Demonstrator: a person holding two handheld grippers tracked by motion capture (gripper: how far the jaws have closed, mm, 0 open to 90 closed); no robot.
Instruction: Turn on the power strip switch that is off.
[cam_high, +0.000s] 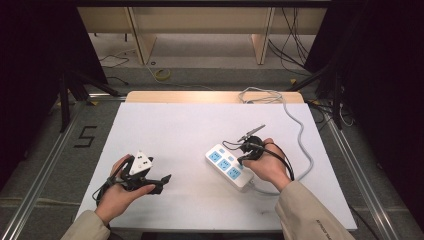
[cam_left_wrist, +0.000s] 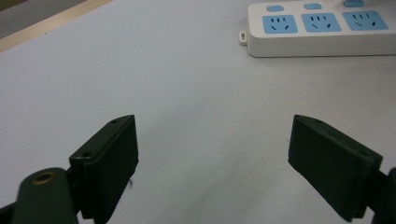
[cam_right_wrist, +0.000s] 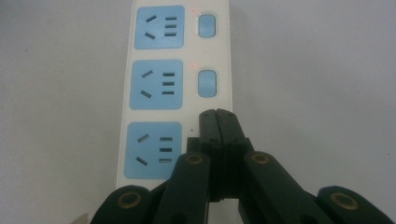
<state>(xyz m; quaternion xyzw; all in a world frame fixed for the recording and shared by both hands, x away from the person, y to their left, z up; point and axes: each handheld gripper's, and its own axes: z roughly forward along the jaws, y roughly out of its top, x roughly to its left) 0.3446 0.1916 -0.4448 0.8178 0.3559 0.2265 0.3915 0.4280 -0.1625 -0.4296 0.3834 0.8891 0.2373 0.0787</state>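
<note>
A white power strip (cam_high: 229, 166) with three blue sockets lies at the right of the middle of the white table (cam_high: 200, 125). My right gripper (cam_high: 242, 158) is shut with nothing between its jaws. In the right gripper view its closed tips (cam_right_wrist: 217, 114) sit over the strip (cam_right_wrist: 154, 88) beside the nearest socket, hiding what lies under them. The two farther blue switches (cam_right_wrist: 207, 83) each have a small red light beside them. My left gripper (cam_high: 161, 182) rests low at the table's left, open and holding nothing (cam_left_wrist: 215, 135), and faces the strip's end (cam_left_wrist: 322, 35).
The strip's grey cable (cam_high: 300, 135) curves round the right hand and runs off the table's far right corner. Dark curtains and stands flank the table. A wooden bench stands beyond the far edge.
</note>
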